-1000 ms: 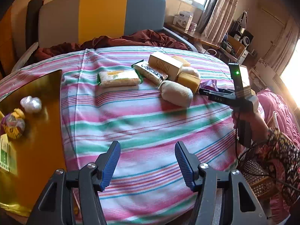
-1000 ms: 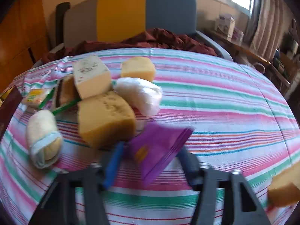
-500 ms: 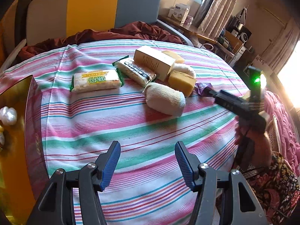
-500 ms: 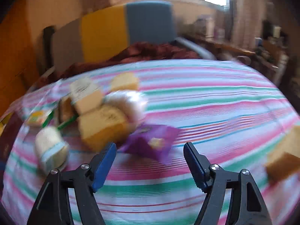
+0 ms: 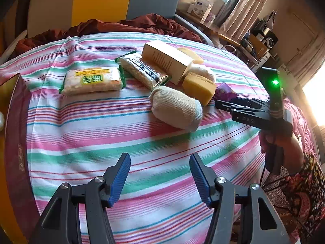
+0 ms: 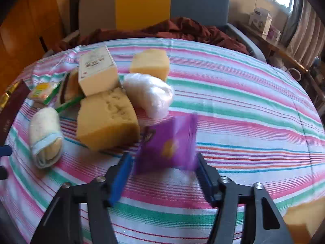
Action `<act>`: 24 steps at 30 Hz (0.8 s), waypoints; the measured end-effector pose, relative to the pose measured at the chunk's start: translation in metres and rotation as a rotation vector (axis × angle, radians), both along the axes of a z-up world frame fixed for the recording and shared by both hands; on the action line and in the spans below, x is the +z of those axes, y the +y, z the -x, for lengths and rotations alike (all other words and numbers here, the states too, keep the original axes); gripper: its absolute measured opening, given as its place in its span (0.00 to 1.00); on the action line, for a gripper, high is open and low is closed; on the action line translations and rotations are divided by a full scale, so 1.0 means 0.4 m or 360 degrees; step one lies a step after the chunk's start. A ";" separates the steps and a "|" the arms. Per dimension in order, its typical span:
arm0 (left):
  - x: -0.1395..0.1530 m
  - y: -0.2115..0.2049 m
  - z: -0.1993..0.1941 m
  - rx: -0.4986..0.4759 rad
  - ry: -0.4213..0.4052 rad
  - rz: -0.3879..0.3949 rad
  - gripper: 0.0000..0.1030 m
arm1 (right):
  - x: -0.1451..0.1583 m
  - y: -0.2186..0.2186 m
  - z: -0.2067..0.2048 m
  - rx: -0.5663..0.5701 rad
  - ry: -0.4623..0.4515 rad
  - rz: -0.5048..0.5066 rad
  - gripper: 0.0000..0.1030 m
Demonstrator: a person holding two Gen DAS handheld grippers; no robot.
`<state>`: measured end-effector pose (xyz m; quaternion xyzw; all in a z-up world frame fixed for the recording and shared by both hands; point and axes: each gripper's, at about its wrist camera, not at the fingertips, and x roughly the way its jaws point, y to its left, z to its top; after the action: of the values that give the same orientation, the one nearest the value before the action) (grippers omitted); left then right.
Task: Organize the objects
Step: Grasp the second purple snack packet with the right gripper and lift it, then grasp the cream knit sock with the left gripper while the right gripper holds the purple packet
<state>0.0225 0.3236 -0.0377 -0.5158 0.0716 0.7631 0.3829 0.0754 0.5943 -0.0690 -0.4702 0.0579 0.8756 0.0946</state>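
Note:
A purple packet (image 6: pixel 168 142) lies between the blue pads of my right gripper (image 6: pixel 162 155), whose jaws are closing. A thin gap still shows at the left pad. Beside it sit a big yellow sponge (image 6: pixel 105 120), a white plastic bundle (image 6: pixel 150 93), a cream box (image 6: pixel 97 71) and a rolled sock (image 6: pixel 45 136). In the left wrist view my left gripper (image 5: pixel 159 156) hangs open and empty over the striped cloth (image 5: pixel 101 138). The right gripper (image 5: pixel 221 103) reaches in from the right toward the purple packet (image 5: pixel 224 91).
Two wrapped snack packs (image 5: pixel 92 80) (image 5: pixel 142 71) lie at the back left of the pile. Another yellow sponge (image 6: pixel 151 62) sits behind it, and a third (image 6: pixel 304 217) at the near right edge. A dark-edged wooden surface (image 5: pixel 14 111) borders the cloth's left side.
The right gripper let go of the purple packet, opened wide, and is narrowing around it again. The left gripper moved forward and lower over the cloth, so the wooden surface slid out to the left.

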 end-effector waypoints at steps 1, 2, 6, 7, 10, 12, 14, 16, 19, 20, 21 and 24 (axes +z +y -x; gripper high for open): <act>-0.002 0.008 0.002 0.0002 -0.0001 0.0006 0.59 | 0.001 0.002 0.000 -0.0008 0.0000 0.0013 0.50; -0.004 0.018 0.007 0.0007 -0.0004 0.0012 0.59 | 0.001 0.002 -0.001 -0.0028 0.0003 0.0031 0.50; -0.005 0.060 0.026 0.0076 -0.0035 0.0008 0.60 | 0.003 0.003 0.006 -0.0111 -0.0003 0.0114 0.65; -0.005 0.071 0.031 0.0095 -0.0050 0.0001 0.62 | 0.005 0.014 -0.001 -0.0185 0.0019 0.0160 0.80; -0.006 0.104 0.052 0.0171 -0.0115 -0.0037 0.65 | 0.013 0.054 -0.009 -0.0312 0.0118 0.0368 0.80; -0.013 0.129 0.067 0.0228 -0.0181 -0.0035 0.65 | 0.012 0.085 -0.018 -0.0385 0.0176 0.0523 0.76; -0.016 0.152 0.079 0.0263 -0.0212 -0.0043 0.68 | 0.008 0.107 -0.024 -0.0449 0.0216 0.0609 0.72; -0.024 0.169 0.097 0.0351 -0.0231 -0.0009 0.69 | 0.005 0.122 -0.028 -0.0496 0.0240 0.0665 0.60; -0.049 0.185 0.130 0.0447 -0.0303 0.0008 0.71 | 0.000 0.135 -0.030 -0.0537 0.0257 0.0743 0.44; -0.059 0.192 0.141 0.0473 -0.0309 0.0029 0.72 | -0.003 0.138 -0.030 -0.0554 0.0260 0.0756 0.42; -0.059 0.199 0.141 0.0477 -0.0285 0.0024 0.73 | -0.003 0.138 -0.030 -0.0556 0.0263 0.0760 0.38; -0.059 0.226 0.143 0.0417 -0.0188 0.0085 0.72 | -0.004 0.121 -0.021 -0.0533 0.0247 0.0753 0.34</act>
<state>-0.0346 0.4139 -0.0613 -0.5748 0.0012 0.7726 0.2698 0.0839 0.6429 -0.0708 -0.3949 0.3441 0.8432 0.1209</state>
